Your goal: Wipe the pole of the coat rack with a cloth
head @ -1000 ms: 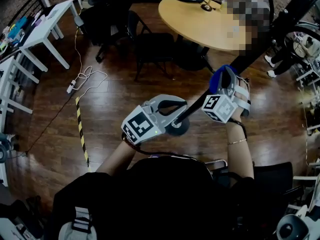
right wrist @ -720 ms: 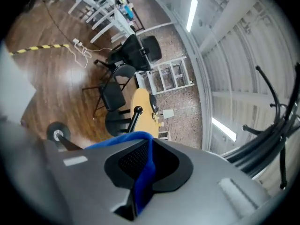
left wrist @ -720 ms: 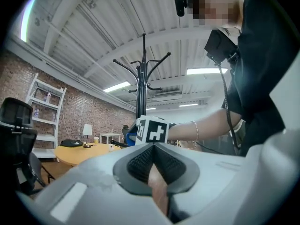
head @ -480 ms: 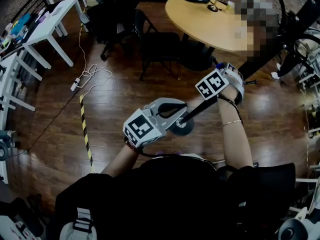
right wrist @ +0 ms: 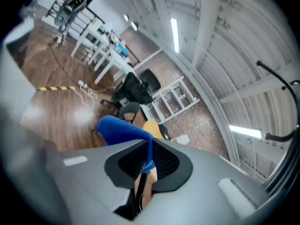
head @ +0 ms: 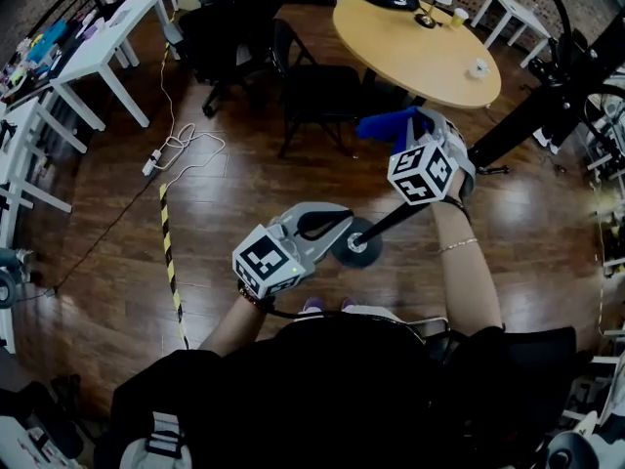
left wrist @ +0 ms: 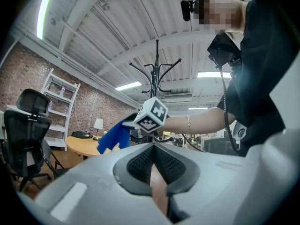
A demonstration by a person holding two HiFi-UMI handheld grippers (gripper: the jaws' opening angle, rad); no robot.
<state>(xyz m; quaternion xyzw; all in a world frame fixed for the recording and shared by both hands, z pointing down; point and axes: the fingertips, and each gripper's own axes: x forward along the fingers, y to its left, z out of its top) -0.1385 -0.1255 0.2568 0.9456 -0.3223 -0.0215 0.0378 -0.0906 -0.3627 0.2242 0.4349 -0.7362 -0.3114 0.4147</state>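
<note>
**Wiping stroke, part-way up the pole.** Your right gripper (head: 422, 130) has its jaws clenched on the blue cloth (head: 384, 123). The cloth trails to the left of the coat rack pole (head: 391, 221), which slants from its round base (head: 356, 249) toward the far right. Your left gripper (head: 337, 226) sits low, near the base, with its jaws pressed together and nothing seen between them.

Next move, as judged: lay the cloth against the pole and slide it along.

Hidden: cloth-to-pole contact, which lies behind the right gripper. The pole's top is lost among dark shapes at the far right.
</note>
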